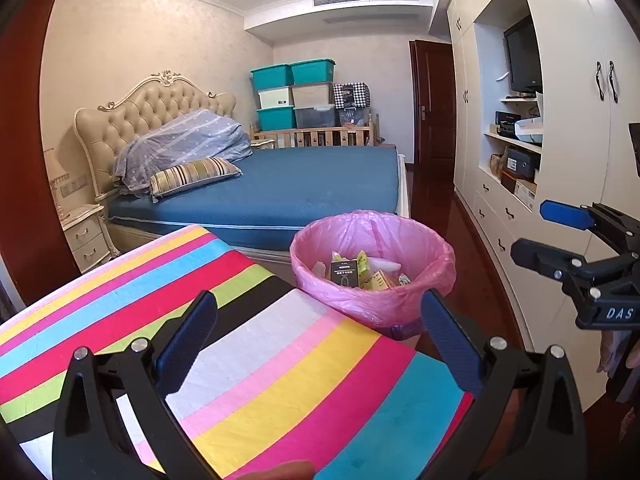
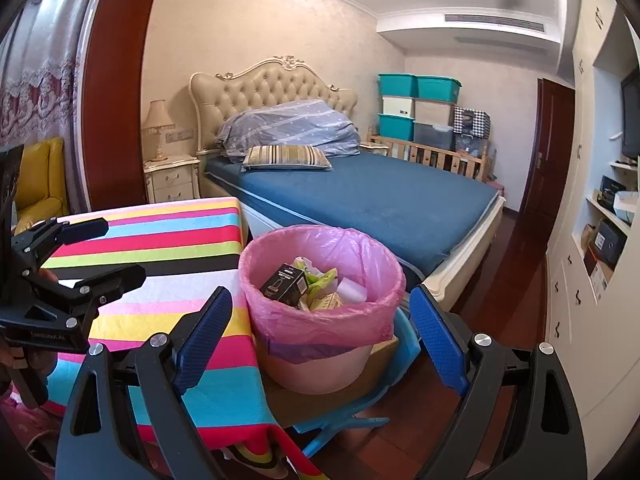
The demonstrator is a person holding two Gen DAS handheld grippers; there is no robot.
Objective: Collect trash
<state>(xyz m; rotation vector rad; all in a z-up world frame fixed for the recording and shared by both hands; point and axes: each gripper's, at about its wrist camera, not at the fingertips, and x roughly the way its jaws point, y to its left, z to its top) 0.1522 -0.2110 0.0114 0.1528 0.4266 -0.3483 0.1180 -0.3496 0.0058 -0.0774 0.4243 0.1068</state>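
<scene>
A bin with a pink liner (image 1: 372, 264) (image 2: 320, 284) stands just past the striped table (image 1: 240, 360) (image 2: 168, 256). Inside lie a black box (image 1: 343, 273) (image 2: 285, 283), yellow-green wrappers (image 1: 376, 278) (image 2: 320, 280) and white scraps. My left gripper (image 1: 320, 340) is open and empty above the table, near the bin. My right gripper (image 2: 324, 332) is open and empty, its jaws either side of the bin from the front. The right gripper also shows at the right edge of the left wrist view (image 1: 556, 236), and the left gripper at the left edge of the right wrist view (image 2: 120, 248).
The bin rests on a cardboard box on a blue plastic chair (image 2: 360, 400). A bed with a blue sheet (image 1: 304, 184) (image 2: 384, 204) lies behind. White wardrobes (image 1: 580, 160) line the right. A nightstand (image 2: 172, 180) and a yellow seat (image 2: 40, 184) stand at the left.
</scene>
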